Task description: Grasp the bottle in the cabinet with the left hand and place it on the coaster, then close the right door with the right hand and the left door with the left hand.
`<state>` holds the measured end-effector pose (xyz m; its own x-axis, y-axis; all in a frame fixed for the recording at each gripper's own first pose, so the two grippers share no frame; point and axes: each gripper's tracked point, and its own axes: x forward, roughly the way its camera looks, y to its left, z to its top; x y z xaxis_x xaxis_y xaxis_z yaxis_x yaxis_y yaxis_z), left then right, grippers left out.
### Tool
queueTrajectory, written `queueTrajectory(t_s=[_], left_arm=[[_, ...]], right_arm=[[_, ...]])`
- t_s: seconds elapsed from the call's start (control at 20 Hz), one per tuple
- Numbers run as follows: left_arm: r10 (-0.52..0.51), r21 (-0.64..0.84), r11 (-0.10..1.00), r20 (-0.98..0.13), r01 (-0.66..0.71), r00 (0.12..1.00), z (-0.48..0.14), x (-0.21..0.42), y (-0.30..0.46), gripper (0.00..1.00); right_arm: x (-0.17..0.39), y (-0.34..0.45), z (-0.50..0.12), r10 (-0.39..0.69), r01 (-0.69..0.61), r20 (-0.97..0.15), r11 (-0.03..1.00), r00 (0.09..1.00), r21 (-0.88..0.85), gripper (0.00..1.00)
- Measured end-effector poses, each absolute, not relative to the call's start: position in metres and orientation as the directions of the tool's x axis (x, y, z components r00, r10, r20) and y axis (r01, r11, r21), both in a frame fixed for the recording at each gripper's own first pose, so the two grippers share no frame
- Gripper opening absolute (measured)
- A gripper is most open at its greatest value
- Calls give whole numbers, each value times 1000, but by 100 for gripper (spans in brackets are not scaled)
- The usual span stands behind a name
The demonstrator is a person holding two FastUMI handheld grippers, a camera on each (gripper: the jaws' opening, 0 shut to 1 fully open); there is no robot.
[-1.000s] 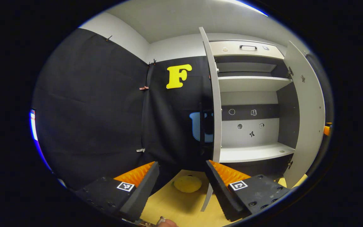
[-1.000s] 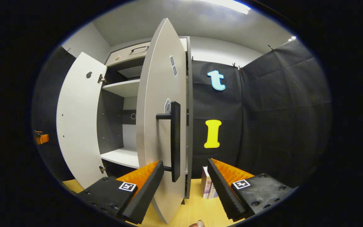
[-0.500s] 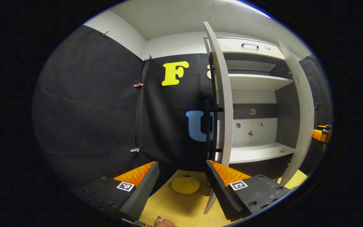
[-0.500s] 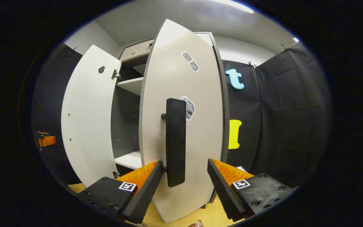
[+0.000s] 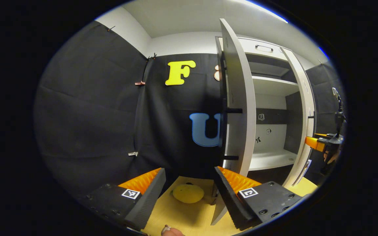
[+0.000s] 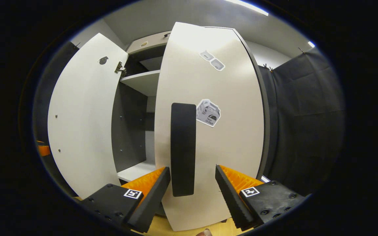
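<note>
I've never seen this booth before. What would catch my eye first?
In the right gripper view, the pale right door looms close, its black handle just ahead of the open right claw. In the left gripper view, the left door stands edge-on above a yellow coaster.

Right door [image 6: 208, 131]: smooth matt grey-white laminate, glossy paper stickers [image 6: 208, 112] applied. Door handle [image 6: 183, 149]: matt black, plastic-looking. Gripper pads [image 6: 149, 178]: ribbed orange plastic, black foam-like edging. Table [image 5: 189, 216]: pale wood finish. Hinge [image 6: 120, 68]: bright metal.
</note>
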<state>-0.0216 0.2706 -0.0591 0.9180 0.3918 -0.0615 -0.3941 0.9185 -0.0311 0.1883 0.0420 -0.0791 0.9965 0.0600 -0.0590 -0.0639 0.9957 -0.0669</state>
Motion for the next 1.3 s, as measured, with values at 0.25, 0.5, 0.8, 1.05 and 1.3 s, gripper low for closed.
queueTrajectory(t_s=[0.25, 0.5, 0.8, 1.05, 1.3], left_arm=[[327, -46, 943, -42, -329, 944, -58, -13, 267, 94], [245, -46, 968, -33, -246, 969, -57, 3, 260, 94], [206, -10, 978, -29, -206, 978, -51, 17, 251, 91], [196, -32, 980, -29, -197, 980, -52, 18, 248, 90], [150, -29, 988, -24, -151, 988, -52, 27, 234, 90]], right_arm=[[211, 51, -82, -28, 23, -27, 988, 999, -153, 93], [207, 53, -82, -44, 38, -33, 986, 998, -160, 94], [161, 39, -72, -39, 32, -62, 992, 997, -119, 96], [143, 22, -64, -59, 50, -70, 991, 996, -125, 96], [134, 10, -64, -63, 52, -86, 991, 994, -126, 97]])
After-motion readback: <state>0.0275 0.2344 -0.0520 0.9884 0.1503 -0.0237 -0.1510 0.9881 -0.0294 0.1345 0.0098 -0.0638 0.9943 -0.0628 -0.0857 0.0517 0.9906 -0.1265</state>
